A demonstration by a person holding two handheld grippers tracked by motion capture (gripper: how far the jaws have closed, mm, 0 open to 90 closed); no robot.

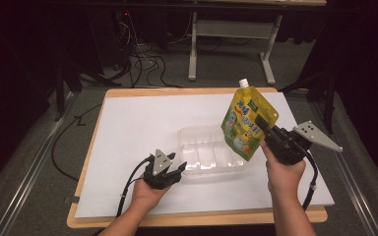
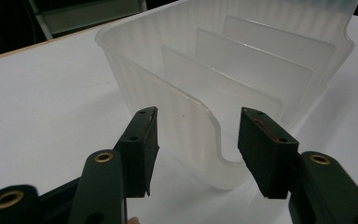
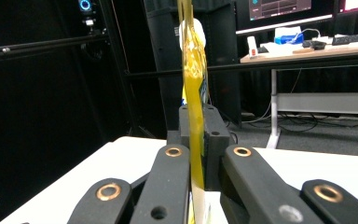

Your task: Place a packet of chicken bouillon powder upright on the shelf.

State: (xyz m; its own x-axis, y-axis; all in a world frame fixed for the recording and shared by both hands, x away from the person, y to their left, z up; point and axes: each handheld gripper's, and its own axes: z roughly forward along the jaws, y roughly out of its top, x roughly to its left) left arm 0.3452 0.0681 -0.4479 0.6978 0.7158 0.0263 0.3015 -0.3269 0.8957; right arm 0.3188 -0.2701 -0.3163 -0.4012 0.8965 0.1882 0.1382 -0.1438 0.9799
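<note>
Right tool point(image 1: 265, 129) is clamped shut on the yellow-and-green stand-up spout pouch with a white screw cap point(image 1: 244, 123), pinching its right edge and holding it in the air above the right end of the clear, ribbed plastic organiser bin with three inner dividers point(image 1: 211, 152). In the right gripper view the pouch point(image 3: 193, 88) shows edge-on, squeezed flat between the two black pads, rising upright with its cap at the top.

Left tool point(image 1: 173, 172) stands partly open at the bin's near-left corner, low over the white desk point(image 1: 138, 123). In the left gripper view its jaws straddle the curved cut-out in the bin's point(image 2: 242, 74) end wall, and neither pad point(image 2: 142, 144) appears to press on the plastic.

The pouch looks like soft, glossy film, probably with liquid inside, so it should sag and swing under a side grip and could slip if the pinch loosens. A firmer hold would likely be on the flat sealed edge or just below the rigid spout, where the material is stiffest. Squeezing the belly would only make it bulge.

The bin seems light, thin-walled and somewhat flexible, and apt to slide on the smooth desk. Its end wall at the cut-out gives the left tool a natural rim to take and steady it while the pouch goes down between dividers.
</note>
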